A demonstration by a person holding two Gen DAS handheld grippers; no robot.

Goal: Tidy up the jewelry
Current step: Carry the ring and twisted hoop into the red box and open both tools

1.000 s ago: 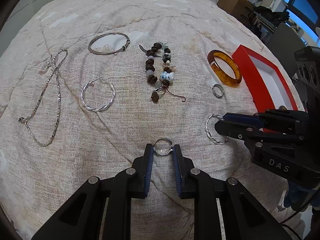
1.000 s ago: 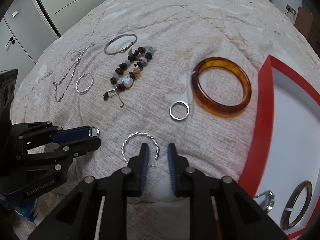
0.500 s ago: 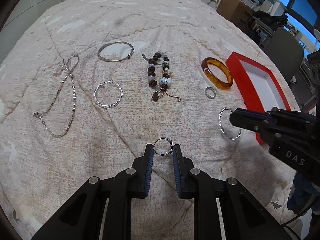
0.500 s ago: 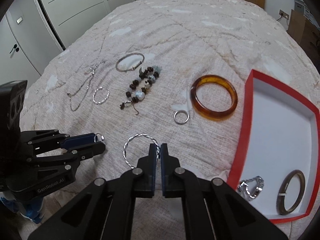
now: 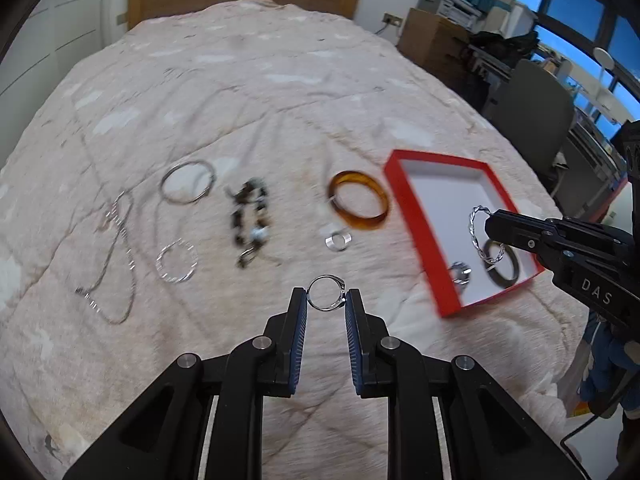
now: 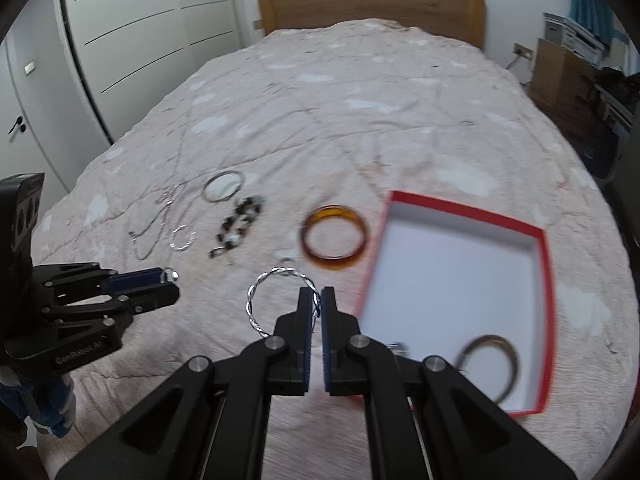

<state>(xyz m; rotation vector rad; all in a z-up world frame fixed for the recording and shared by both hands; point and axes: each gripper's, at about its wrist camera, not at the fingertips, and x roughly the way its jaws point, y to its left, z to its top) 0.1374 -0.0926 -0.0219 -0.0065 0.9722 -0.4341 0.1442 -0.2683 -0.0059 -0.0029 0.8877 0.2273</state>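
Two pieces have just left the bedspread (image 5: 280, 92): the left gripper (image 5: 326, 306), fingers narrow, clamps a small ring (image 5: 326, 298), and the right gripper (image 6: 316, 304), fingers nearly together, pinches a twisted silver hoop (image 6: 262, 304) now raised beside the red box (image 6: 542, 304). Both look ready to be dropped in. Only the left view shows the hoop hanging over the box's near corner; the right view shows the ring side-on.

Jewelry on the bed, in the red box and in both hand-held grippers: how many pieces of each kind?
Round bangles (thin silver, amber, dark): 3
Dark beaded bracelet: 1
Twisted silver hoops: 2
Small silver rings: 2
Silver chain necklace: 1
Unclear silver piece: 1
Total: 10
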